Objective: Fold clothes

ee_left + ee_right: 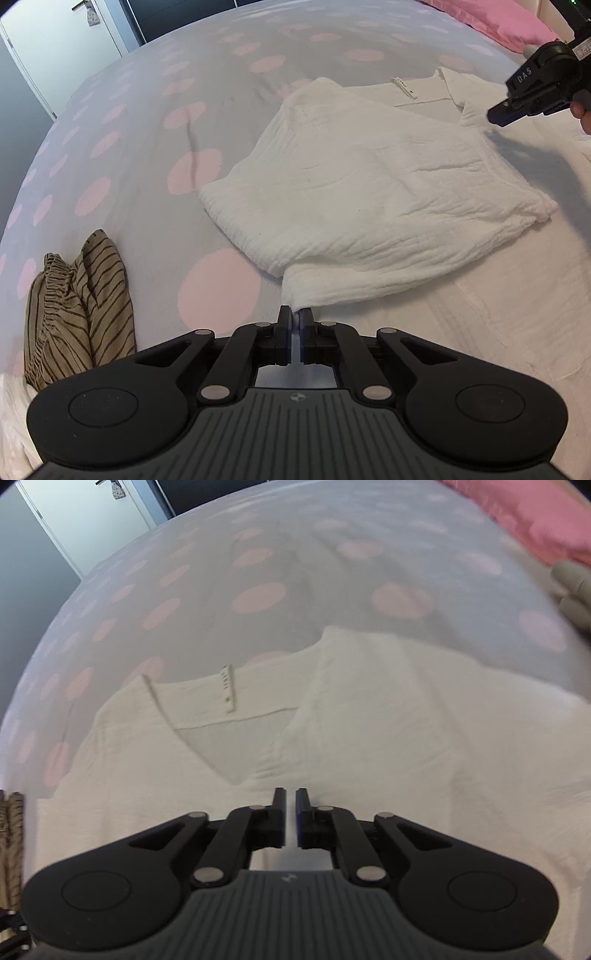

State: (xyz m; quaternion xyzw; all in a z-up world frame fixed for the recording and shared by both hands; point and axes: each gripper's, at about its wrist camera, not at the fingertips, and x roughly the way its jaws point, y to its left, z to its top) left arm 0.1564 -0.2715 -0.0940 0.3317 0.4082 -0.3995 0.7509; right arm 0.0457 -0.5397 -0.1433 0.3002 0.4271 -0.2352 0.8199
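A white crinkled garment (369,192) lies on the dotted bed cover (147,147), its sleeve side folded over the body. My left gripper (296,314) is shut on the folded part's near corner, white cloth pinched between its pads. In the left wrist view my right gripper (498,112) hovers over the collar area at the top right. In the right wrist view, the right gripper (291,794) shows a narrow gap between its fingers with nothing in it, just above the white garment (369,738) below the V-neck and label (227,688).
A folded brown striped garment (77,306) lies at the near left of the bed. A pink pillow (498,18) sits at the far right. A person's hand (583,114) holds the right gripper. A white door (55,37) stands beyond the bed.
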